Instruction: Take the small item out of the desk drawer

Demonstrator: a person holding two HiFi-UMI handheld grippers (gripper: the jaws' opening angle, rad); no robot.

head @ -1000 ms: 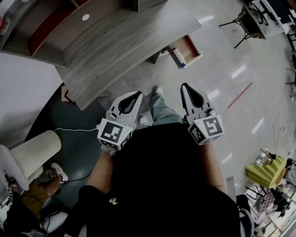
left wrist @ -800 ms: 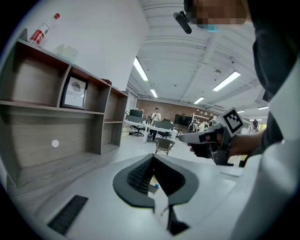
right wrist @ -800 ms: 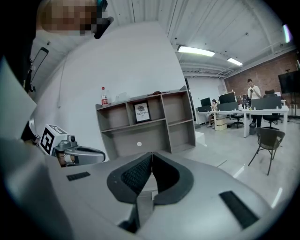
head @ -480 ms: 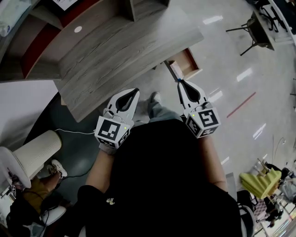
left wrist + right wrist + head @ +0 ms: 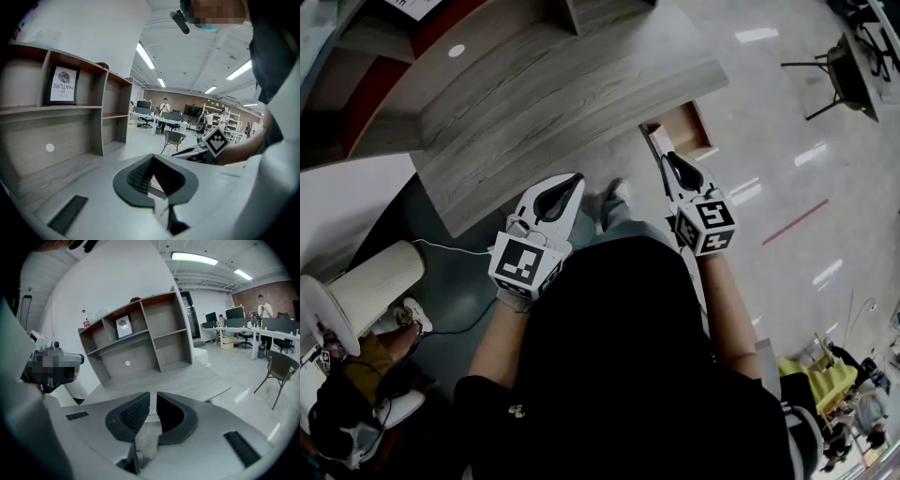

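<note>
Slim white box [image 5: 657, 141] in open wooden drawer [image 5: 689, 127], lengthwise just ahead of right gripper [image 5: 669, 159], empty jaws opening; left gripper [image 5: 575, 180] clenched, farther.

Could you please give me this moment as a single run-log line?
drawer: open, small item inside, not yet taken | right gripper: by drawer, jaws opening, empty | left gripper: shut, empty

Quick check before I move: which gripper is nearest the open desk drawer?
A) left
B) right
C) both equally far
B: in the head view the right gripper, its jaws opening with nothing between them, reaches almost to the open drawer, while the left gripper is farther off.
</note>
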